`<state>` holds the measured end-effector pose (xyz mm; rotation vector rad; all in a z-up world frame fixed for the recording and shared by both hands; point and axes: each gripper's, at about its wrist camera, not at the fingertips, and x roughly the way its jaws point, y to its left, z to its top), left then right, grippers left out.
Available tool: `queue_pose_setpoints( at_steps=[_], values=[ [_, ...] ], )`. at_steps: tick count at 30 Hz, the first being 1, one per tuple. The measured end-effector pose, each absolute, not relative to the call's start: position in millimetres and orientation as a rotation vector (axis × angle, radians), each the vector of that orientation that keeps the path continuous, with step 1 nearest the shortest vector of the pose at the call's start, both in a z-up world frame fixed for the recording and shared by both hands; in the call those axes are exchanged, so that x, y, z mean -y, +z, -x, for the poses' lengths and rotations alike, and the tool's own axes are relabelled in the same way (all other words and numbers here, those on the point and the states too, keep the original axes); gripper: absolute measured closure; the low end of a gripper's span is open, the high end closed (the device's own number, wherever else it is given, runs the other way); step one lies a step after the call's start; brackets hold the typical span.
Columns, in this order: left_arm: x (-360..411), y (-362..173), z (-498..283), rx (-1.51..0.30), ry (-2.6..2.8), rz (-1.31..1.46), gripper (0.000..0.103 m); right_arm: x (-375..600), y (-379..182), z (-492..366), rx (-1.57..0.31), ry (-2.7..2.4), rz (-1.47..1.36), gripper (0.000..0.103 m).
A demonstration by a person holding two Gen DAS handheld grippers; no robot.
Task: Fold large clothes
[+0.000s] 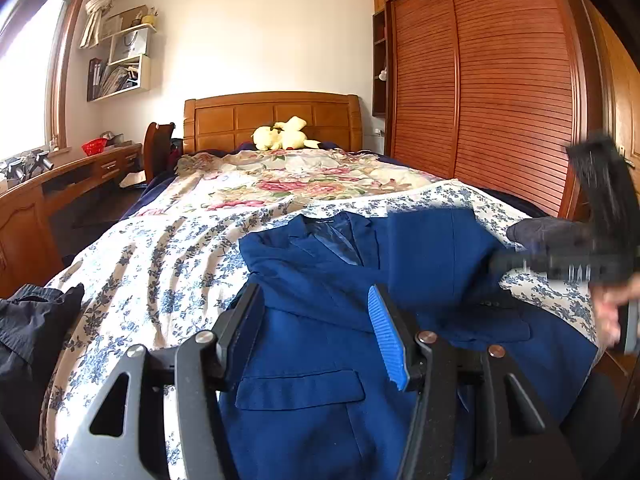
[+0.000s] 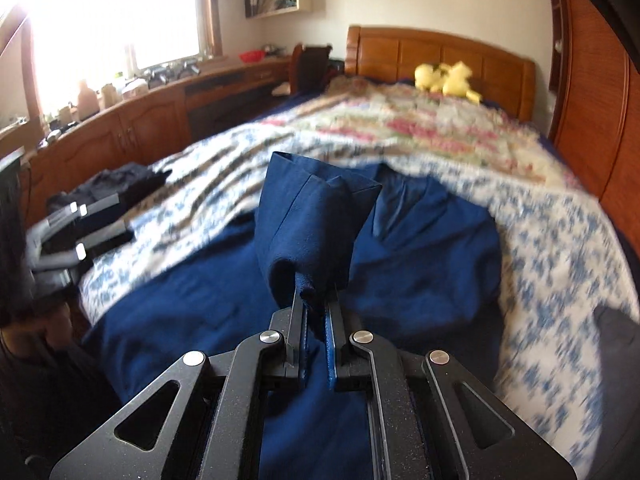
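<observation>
A blue suit jacket (image 1: 320, 360) lies on the bed's floral sheet, collar toward the headboard. It also shows in the right wrist view (image 2: 420, 264). My left gripper (image 1: 316, 320) is open and empty, hovering over the jacket's lower front above a flap pocket. My right gripper (image 2: 316, 300) is shut on the jacket's sleeve (image 2: 316, 216), which stands lifted above the jacket body. In the left wrist view the right gripper (image 1: 560, 268) appears blurred at the right, with the sleeve (image 1: 432, 260) laid over the jacket's chest.
A dark garment (image 1: 32, 328) lies at the bed's left edge. A yellow plush toy (image 1: 280, 136) sits by the wooden headboard (image 1: 272, 116). A wooden wardrobe (image 1: 500, 88) stands right, a desk (image 1: 60, 192) left under the window.
</observation>
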<state>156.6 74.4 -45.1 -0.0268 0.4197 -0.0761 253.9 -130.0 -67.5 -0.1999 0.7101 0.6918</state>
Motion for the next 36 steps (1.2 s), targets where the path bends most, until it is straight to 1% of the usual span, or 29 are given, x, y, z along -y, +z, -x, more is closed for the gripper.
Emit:
queue_pose_setpoints(
  at_steps=[4,15,17,21,22,26,32,36],
  values=[
    [-74.7,-47.4,-157.8,-0.427,-0.070,0.029,0.050,132.3,-90.3,-243.6,-0.759,0.687,0.187,0.099],
    [-69.4,-55.6,-162.4,-0.454,-0.072,0.012,0.050,141.9,-108.7,-223.7,-0.796,0.679,0.159,0.095],
    [-67.2,-56.0,-162.3,-0.456,-0.076,0.010,0.050,142.6,-112.8,-219.9,-0.810,0.692,0.145,0.090],
    [-63.9,-58.2,-163.4,-0.464,-0.081,0.001,0.050,145.1,-112.9,-210.5,-0.802,0.705,0.141,0.068],
    [-63.3,-59.1,-163.7,-0.467,-0.081,-0.001,0.050,145.9,-111.2,-208.3,-0.796,0.708,0.147,0.065],
    [-62.6,-60.7,-161.7,-0.473,-0.084,-0.001,0.050,147.9,-103.6,-201.7,-0.760,0.702,0.178,0.063],
    [-59.4,-67.4,-155.3,-0.493,-0.100,0.001,0.050,155.1,-84.4,-197.5,-0.695,0.702,0.156,0.063],
    [-54.0,-71.3,-152.9,-0.505,-0.112,-0.006,0.050,157.3,-80.3,-199.4,-0.683,0.701,0.139,0.063]
  ],
)
